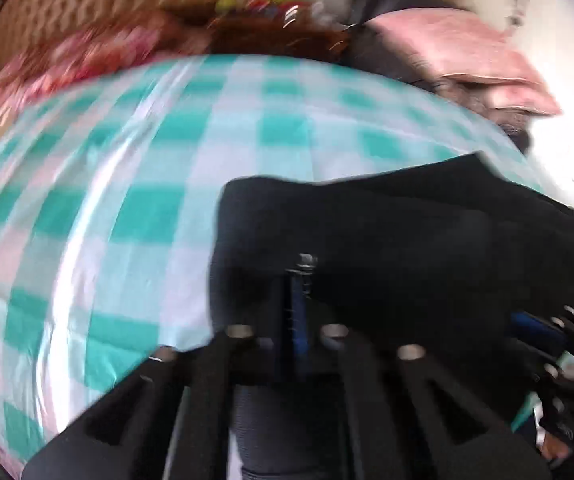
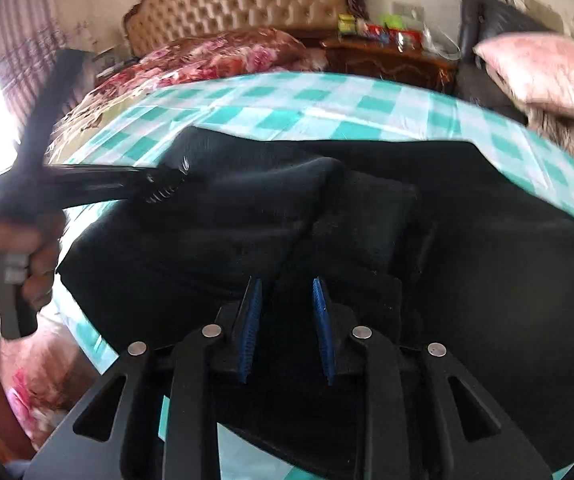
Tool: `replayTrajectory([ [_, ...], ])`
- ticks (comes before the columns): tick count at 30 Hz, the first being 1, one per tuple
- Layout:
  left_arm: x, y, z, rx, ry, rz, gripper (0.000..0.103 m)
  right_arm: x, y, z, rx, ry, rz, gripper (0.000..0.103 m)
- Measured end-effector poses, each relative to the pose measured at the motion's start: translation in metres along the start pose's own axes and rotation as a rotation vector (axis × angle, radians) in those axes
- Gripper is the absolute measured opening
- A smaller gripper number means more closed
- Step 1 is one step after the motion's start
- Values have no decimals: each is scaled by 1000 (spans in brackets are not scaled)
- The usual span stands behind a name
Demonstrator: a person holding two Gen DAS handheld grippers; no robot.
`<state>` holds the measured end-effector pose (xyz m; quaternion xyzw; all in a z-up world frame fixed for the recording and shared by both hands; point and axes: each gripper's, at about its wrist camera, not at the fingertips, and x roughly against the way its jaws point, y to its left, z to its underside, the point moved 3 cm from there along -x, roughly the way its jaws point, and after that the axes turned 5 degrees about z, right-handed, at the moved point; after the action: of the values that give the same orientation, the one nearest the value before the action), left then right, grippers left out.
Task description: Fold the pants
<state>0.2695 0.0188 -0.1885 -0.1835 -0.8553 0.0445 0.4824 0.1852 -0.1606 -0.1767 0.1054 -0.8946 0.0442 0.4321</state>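
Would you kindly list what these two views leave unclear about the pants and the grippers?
- Left wrist view: motion blur smears the left gripper; its jaws look shut, but the cloth between them cannot be made out.
- Right wrist view: the right gripper is open, and its frame hides the near edge of the pants.
- Both views: the pants' folds are lost in black; the checked sheet beneath is covered.

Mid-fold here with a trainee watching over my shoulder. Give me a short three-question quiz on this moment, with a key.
1. True or false: the left gripper is shut on the black pants.
2. The right gripper has its jaws: A) open B) shut on the pink pillow.
3. What covers the surface under the pants?

Key: 1 true. 2 A. 3 A teal and white checked cloth.
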Motion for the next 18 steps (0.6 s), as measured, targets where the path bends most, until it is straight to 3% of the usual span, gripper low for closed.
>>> replayTrajectory([
  [5,4,12,3,99,-37,27,4,-2,-6,0,-30,9,-40,27],
  [6,7,14,4,120,-46,40,4,1,-8,-1,-41,23,-74,31],
  [7,15,15,7,143,-69,49,7,7,-14,-2,-68,43,-128,47],
  [8,31,12,10,141,-129,47,13,13,-27,-7,-139,64,-219,55],
  [9,48,3,13,90,-200,49,28,18,-41,-10,-211,62,-279,74],
  [10,67,-13,22,11,-262,49,36,23,-58,-14,-284,48,-306,80],
  [12,93,-49,48,-155,-331,24,43,24,-95,-20,-402,47,-303,80],
  [16,100,-136,113,-475,-335,20,47,-11,-120,-25,-486,183,-318,80],
  [18,86,-180,143,-686,-333,-74,47,-20,-119,-29,-484,202,-312,80],
])
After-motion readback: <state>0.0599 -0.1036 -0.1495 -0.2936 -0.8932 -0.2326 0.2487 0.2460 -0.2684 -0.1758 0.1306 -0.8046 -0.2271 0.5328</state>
